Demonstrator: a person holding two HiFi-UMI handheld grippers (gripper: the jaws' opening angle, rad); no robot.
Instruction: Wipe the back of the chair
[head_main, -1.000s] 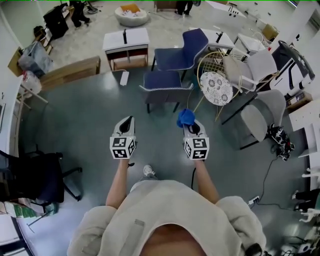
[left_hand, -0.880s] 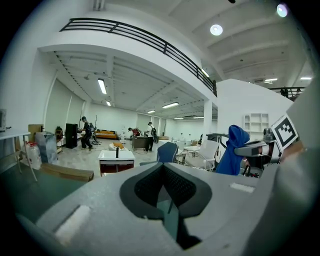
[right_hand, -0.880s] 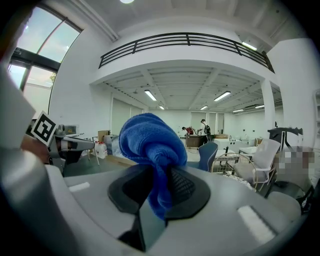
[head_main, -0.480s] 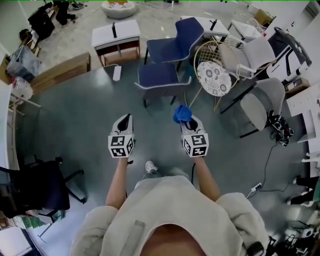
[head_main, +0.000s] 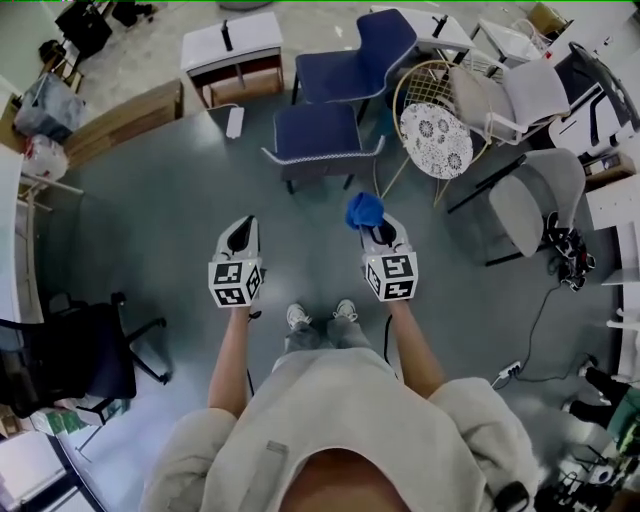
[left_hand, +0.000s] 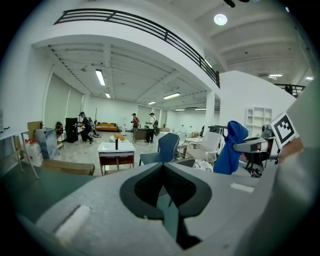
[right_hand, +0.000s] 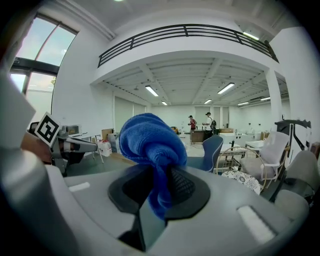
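**Operator:** What's the room around me?

**Spotter:** A big open hall with a grey-green floor (head_main: 150, 230). You stand on a bare stretch of it, and the furniture is bunched ahead of you.

**Operator:** And my tools?

**Spotter:** Your right tool (head_main: 372, 228) has its jaws closed on a blue cloth (head_main: 364, 210). The cloth bunches up above the tips, and a tail of it hangs down between them. Your left tool (head_main: 241, 232) has its jaws drawn together with nothing between them. The two are side by side, well apart, and touch no furniture.

**Operator:** Where's the chair?

**Spotter:** Ahead of you, near but apart from the tools, is a blue chair (head_main: 318, 130) with a pale-trimmed edge facing you. Behind it stands a second blue chair (head_main: 345, 70), its back rising on the right. I can't tell which one you are to wipe.

**Operator:** Anything else?

**Spotter:** To their right is a gold wire chair (head_main: 403, 85) with a round patterned cushion (head_main: 435, 140), then grey chairs (head_main: 530, 205). To their left is a white bench (head_main: 235, 50). A black office chair (head_main: 70, 360) sits at your lower left.
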